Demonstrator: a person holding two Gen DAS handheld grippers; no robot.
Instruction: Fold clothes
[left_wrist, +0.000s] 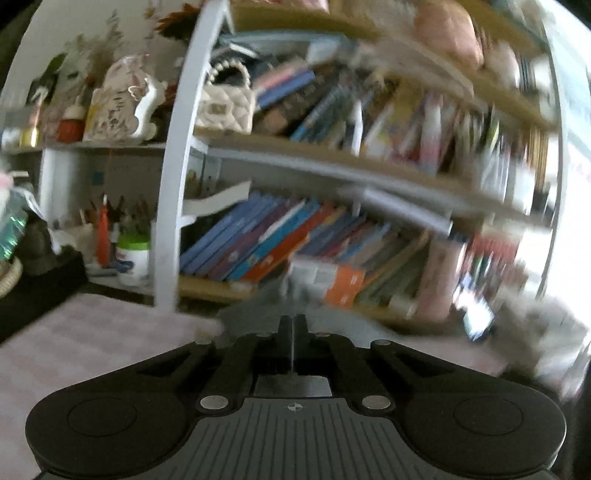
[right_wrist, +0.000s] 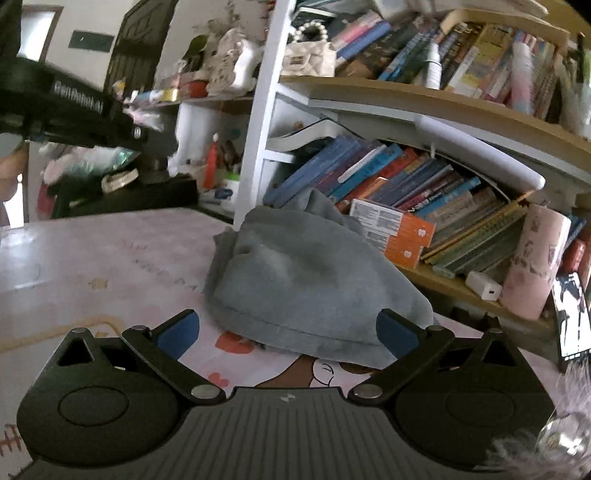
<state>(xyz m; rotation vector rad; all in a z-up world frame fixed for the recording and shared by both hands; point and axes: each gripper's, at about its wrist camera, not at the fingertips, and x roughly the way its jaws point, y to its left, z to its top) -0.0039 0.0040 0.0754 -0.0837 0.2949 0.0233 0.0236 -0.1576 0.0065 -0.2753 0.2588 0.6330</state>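
A crumpled grey garment (right_wrist: 306, 280) lies heaped on the pink printed table cover (right_wrist: 110, 258). My right gripper (right_wrist: 288, 332) is open, its blue pads (right_wrist: 177, 330) on either side of the garment's near hem without touching it. In the blurred left wrist view, my left gripper (left_wrist: 293, 328) has its black fingers (left_wrist: 283, 332) pressed together. Grey cloth (left_wrist: 255, 308) shows just beyond the tips, and I see no fabric between them. The left gripper's black body (right_wrist: 62, 103) is seen in the right wrist view at the upper left, raised and away from the garment.
A white-framed bookshelf (right_wrist: 258, 110) packed with leaning books stands right behind the table. An orange box (right_wrist: 399, 236), a pink cylinder (right_wrist: 535, 258), a white charger (right_wrist: 484, 286) and a phone (right_wrist: 570, 314) sit on its lowest shelf. Desk clutter fills the back left.
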